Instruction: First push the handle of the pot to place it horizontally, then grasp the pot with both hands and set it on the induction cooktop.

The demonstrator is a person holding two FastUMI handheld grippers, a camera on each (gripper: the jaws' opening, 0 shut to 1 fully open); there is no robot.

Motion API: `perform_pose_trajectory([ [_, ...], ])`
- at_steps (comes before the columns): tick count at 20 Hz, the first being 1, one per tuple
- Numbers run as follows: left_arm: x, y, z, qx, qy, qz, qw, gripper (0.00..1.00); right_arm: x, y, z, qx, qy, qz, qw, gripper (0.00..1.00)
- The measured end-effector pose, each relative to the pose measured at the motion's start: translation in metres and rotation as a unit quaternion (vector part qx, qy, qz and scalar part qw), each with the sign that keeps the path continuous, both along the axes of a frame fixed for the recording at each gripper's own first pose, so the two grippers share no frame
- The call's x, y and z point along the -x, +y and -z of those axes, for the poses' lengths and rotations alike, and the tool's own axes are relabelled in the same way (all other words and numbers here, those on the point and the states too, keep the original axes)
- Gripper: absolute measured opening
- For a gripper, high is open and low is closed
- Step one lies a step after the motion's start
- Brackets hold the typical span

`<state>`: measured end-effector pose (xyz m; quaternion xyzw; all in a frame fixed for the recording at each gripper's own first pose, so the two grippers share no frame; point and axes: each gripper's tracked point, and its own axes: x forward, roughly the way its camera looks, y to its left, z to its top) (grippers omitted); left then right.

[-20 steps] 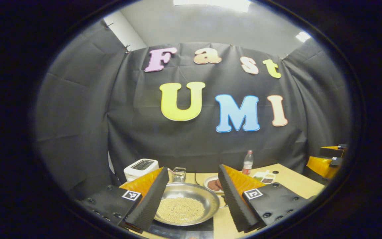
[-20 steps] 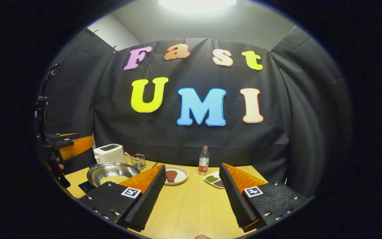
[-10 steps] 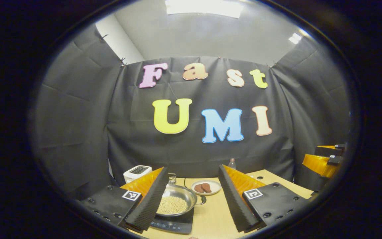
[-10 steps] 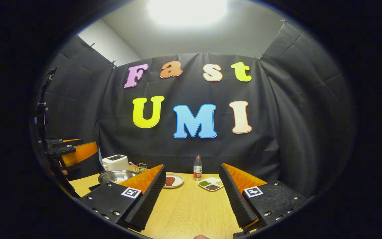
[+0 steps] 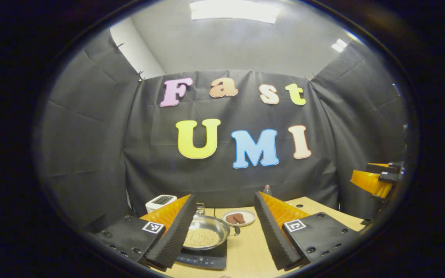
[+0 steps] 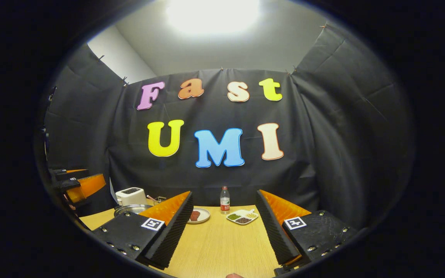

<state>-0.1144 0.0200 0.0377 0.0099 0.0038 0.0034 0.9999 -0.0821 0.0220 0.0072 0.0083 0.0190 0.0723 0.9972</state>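
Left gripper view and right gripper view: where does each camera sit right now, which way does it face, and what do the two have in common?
Left gripper view: rides the left gripper, faces the back wall over the pot on the induction cooktop; own open fingers low, the other gripper at right.
Right gripper view: rides the right gripper, faces the same wall across the bare table; own open fingers low, the other gripper at left.
Shared: pot, toaster, meat plate, bottle.
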Motion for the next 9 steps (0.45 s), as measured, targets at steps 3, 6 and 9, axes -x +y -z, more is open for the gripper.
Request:
perform_pose_trajectory([
  [3,0.003,0.007,-0.009,-0.004,-0.008,-0.012,1.000,0.99,-0.003,-0.006,-0.017,-0.008,-0.020,0.004,1.000,0.97],
  [6,0.004,0.011,-0.013,0.009,-0.016,-0.025,1.000,0.99,-0.008,-0.011,-0.024,0.007,-0.034,0.011,0.999,0.97],
  [9,0.000,0.011,-0.017,0.011,-0.020,-0.024,0.999,0.99,-0.011,-0.004,-0.026,-0.002,-0.035,0.009,0.999,0.97],
])
